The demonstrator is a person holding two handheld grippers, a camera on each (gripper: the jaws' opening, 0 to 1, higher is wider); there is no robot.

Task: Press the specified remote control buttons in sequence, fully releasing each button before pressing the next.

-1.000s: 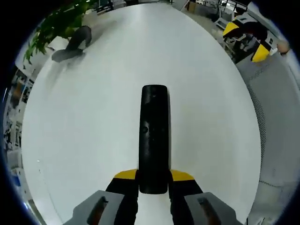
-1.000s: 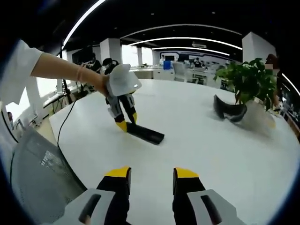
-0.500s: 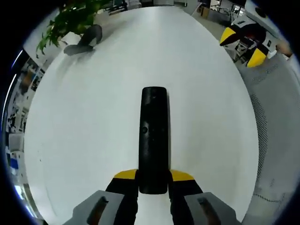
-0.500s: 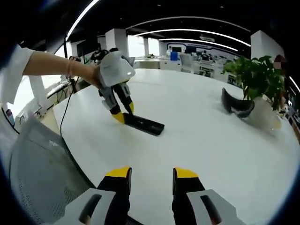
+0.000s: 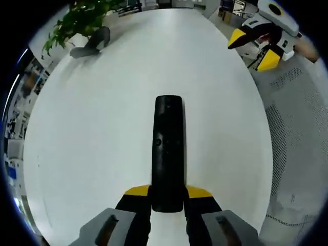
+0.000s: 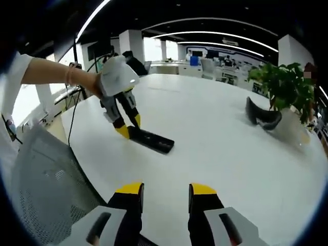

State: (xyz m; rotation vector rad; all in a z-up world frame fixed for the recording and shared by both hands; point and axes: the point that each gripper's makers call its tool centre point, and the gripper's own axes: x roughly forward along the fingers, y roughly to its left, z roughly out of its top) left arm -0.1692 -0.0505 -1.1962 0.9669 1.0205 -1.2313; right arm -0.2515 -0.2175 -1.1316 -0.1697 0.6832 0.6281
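Note:
A long black remote control point(image 5: 168, 148) runs straight away from the camera over the white table point(image 5: 102, 128). My left gripper point(image 5: 168, 192) is shut on its near end, a yellow tip on each side. In the right gripper view, a person's hand holds that left gripper point(image 6: 129, 126) down on the end of the remote control point(image 6: 150, 139) at the table's left. My right gripper point(image 6: 166, 189) stands open over the table's near edge with nothing between its jaws. It also hangs open off the table's rim as the right gripper point(image 5: 252, 48) at the upper right.
A potted green plant point(image 6: 284, 84) and a dark curved object point(image 6: 262, 117) stand at the table's far side, seen too as the plant point(image 5: 77, 20) and dark object point(image 5: 92, 43). A grey mesh chair point(image 6: 46, 179) sits beside the table edge. Office desks lie beyond.
Both cameras have shifted a little. The right gripper now appears larger and further left in the left gripper view. The remote has stayed clamped in the left gripper.

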